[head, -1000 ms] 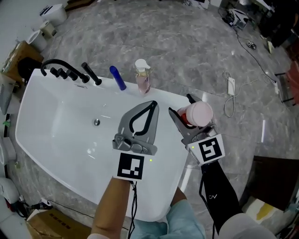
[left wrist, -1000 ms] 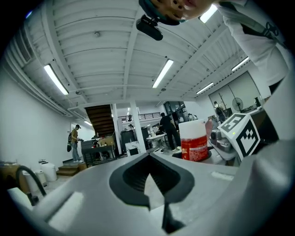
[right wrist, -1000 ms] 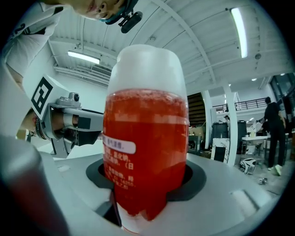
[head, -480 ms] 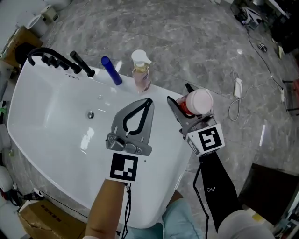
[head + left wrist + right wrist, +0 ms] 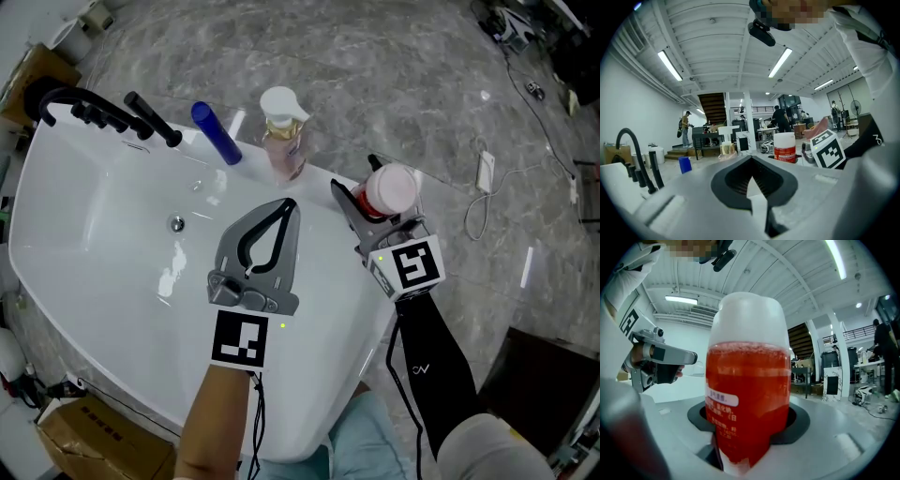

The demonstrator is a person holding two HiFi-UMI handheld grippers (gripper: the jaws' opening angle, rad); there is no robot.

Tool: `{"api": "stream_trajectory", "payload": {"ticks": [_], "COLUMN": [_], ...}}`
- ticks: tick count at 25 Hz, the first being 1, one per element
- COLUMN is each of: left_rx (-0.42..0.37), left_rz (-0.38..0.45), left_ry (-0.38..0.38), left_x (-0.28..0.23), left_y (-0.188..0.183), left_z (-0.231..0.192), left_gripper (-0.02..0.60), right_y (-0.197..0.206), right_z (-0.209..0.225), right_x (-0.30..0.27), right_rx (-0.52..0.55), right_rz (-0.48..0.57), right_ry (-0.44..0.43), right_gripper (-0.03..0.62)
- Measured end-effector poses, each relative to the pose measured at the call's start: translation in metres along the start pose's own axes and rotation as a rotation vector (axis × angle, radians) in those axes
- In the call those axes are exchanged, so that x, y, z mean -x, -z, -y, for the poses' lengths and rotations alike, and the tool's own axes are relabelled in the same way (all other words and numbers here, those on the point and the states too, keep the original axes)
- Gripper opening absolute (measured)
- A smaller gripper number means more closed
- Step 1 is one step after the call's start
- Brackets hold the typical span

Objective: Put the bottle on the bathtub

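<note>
1. White oval bathtub (image 5: 94, 234): stands on the grey marble floor (image 5: 394, 75). It fills more of the head view than a second ago, and its rim items have shifted toward 10 o'clock in the picture.
2. Left claw (image 5: 285, 202): over the tub interior, tips closed on each other with nothing between them, as before. It points toward 12 o'clock. It has come lower toward the tub.
3. Right claw (image 5: 360, 186): at 3 o'clock from the left claw, over the tub's rim. Its jaws stand wide and grip the red bottle with the white cap (image 5: 389, 190). The grip is unchanged.
4. Red bottle: upright between the jaws, base down in the right gripper view (image 5: 747, 394). It has moved nearer the rim items. Contact with the rim cannot be determined.
5. Black faucet set (image 5: 103, 112): on the rim at 10 o'clock from the left claw.
6. Pink pump bottle with a white head (image 5: 283, 141): upright on the rim at 12 o'clock from the left claw.
7. Blue cylinder (image 5: 216, 133): on the rim, just beside the pump bottle at its 9 o'clock.
8. Round metal drain (image 5: 176, 223): in the tub floor, at 9 o'clock from the left claw.
</note>
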State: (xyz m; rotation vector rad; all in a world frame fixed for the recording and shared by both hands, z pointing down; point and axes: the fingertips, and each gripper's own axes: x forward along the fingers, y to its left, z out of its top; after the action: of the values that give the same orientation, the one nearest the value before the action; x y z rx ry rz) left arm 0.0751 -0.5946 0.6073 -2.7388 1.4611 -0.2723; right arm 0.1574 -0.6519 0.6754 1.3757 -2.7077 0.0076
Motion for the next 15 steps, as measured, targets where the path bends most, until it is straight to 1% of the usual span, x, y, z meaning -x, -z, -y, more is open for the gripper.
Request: {"api": "stream_trajectory", "payload": {"ticks": [3, 7, 11, 15], "left_rx": [0.024, 0.048, 0.066, 0.077], "left_rz": [0.000, 0.000, -0.004, -0.014], "left_ry": [-0.006, -0.012, -0.018, -0.023], "left_x": [0.000, -0.001, 0.001, 0.006], "left_y": [0.006, 0.014, 0.022, 0.031], "left_z": [-0.006, -0.014, -0.019, -0.020], "left_gripper": [0.002, 0.002, 0.002, 0.002], "right_y": [0.005, 0.005, 0.003, 0.004], "right_z": [0.000, -0.002, -0.001, 0.000], "right_x": [-0.008, -0.017, -0.015, -0.013], "right_rx": [0.006, 0.014, 0.015, 0.019], "right_rz": [-0.006, 0.017, 0.043, 0.042], "right_ry": [-0.002, -0.008, 0.003, 0.017], "right_gripper": [0.302, 0.302, 0.304, 0.312]}}
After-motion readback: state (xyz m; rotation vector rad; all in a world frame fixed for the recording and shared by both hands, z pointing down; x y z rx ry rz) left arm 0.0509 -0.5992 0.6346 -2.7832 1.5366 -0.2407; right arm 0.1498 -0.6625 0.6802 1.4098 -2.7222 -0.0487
